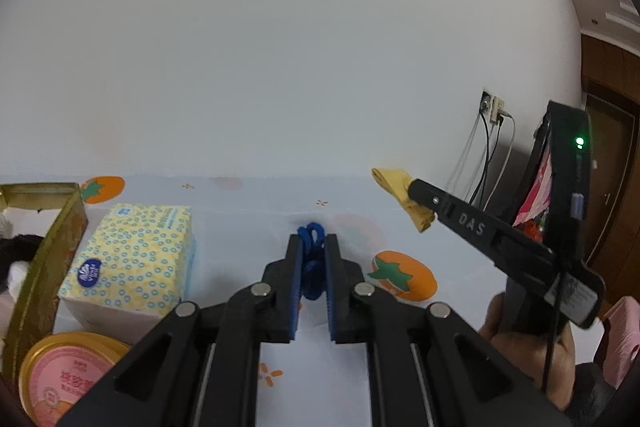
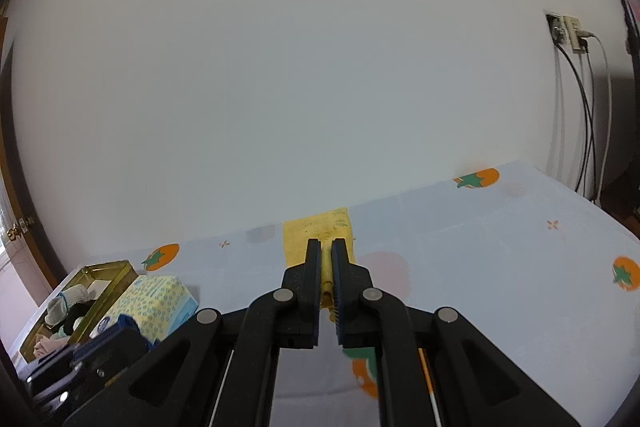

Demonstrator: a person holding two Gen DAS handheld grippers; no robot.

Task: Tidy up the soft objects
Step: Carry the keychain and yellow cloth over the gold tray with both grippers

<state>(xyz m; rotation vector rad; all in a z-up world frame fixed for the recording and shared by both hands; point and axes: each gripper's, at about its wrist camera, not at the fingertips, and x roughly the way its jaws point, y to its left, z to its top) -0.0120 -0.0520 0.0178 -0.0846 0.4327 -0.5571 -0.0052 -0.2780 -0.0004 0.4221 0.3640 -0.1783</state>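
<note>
Left gripper (image 1: 313, 247): black two-finger tool with blue ribbed pads, fingers clamped on a bunched blue knitted piece of fabric (image 1: 311, 259), held above the tabletop.
Right gripper (image 2: 326, 251): black two-finger tool, fingers clamped on a folded yellow cloth (image 2: 318, 233) that sticks out past the fingertips, off the surface; in the left wrist view it enters from the right with the cloth at its tip.
Tabletop (image 2: 500, 267): covered in a pale blue cloth printed with orange persimmons, set against a plain white wall.
Gold tin box (image 2: 110, 277): open, rectangular, at the left edge, holding grey, black and pale soft items; what they are cannot be told.
Tissue pack (image 1: 132, 259): soft yellow pack with blue rings, just beside the tin.
Round lidded tub (image 1: 66, 375): pink and orange top, near the tissue pack, at the lower left.
Wall socket (image 2: 566, 31): at the right, with cables hanging down.
</note>
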